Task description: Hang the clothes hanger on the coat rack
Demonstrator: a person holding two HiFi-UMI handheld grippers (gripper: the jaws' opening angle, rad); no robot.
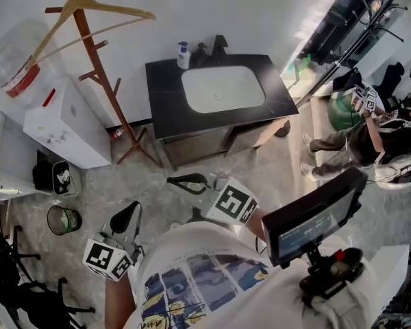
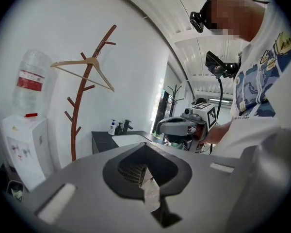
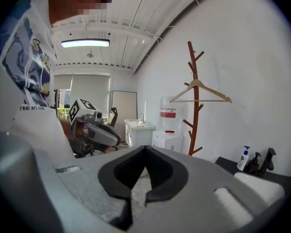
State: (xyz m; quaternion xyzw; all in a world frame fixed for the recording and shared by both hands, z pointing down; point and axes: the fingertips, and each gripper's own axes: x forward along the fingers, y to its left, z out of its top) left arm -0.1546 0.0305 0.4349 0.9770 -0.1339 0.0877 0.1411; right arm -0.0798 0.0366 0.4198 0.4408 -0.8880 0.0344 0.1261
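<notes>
**A:** What stands at the far left?

**B:** A water bottle [image 1: 14, 67] upside down on a white dispenser [image 1: 65, 125] against the wall. A round bin [image 1: 63, 219] sits on the floor nearer to us.

**A:** And the hanger?

**B:** The hanger [image 1: 82, 1] is on the rack [image 1: 98, 70], just right of the dispenser. It hangs high up by the trunk, tilted, with its left arm dipping toward the bottle. No gripper touches it; both are well apart from the rack.

**A:** Where are the grippers?

**B:** They are near, close to the holder's chest. The left gripper [image 1: 132, 208] is low on the left. Its jaws are closed together with nothing between them. The right gripper [image 1: 172, 181] is just right of it and a little farther out. Its jaws are closed too, and it is empty. Each gripper view shows the other gripper held level beside it.

**A:** Further right?

**B:** A dark surface [image 1: 166, 108] with a white sink [image 1: 222, 88] stands against the far wall. A soap bottle [image 1: 183, 55] and a black tap [image 1: 218, 46] are at its back edge. Near right, a small screen [image 1: 314, 216] is mounted by the holder's shoulder. Another person [image 1: 380, 139] is at the far right edge.
</notes>
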